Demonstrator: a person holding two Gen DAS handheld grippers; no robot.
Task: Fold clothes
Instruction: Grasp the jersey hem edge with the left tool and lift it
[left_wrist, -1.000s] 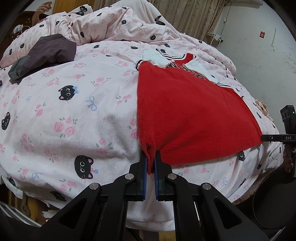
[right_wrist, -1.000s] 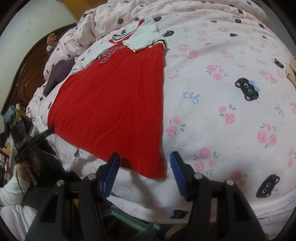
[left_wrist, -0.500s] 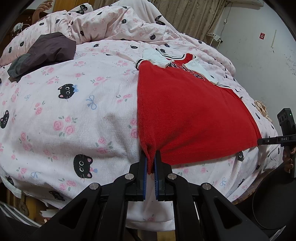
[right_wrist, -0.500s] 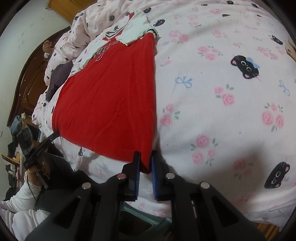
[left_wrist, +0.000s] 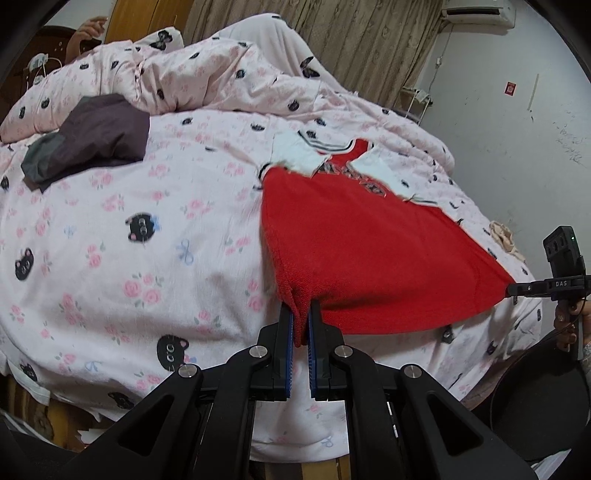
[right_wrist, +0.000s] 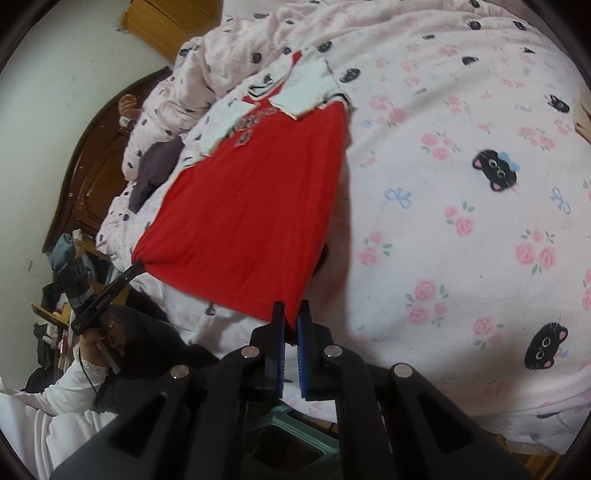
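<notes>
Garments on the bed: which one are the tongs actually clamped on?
The red jersey: left tongs and right tongs each pinch a hem corner. The dark purple garment lies untouched near the pillows.

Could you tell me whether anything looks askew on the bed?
Nothing stands out: the red jersey with white sleeves lies flat on the pink cat-print quilt, each hem corner pinched by the left gripper and right gripper.
</notes>
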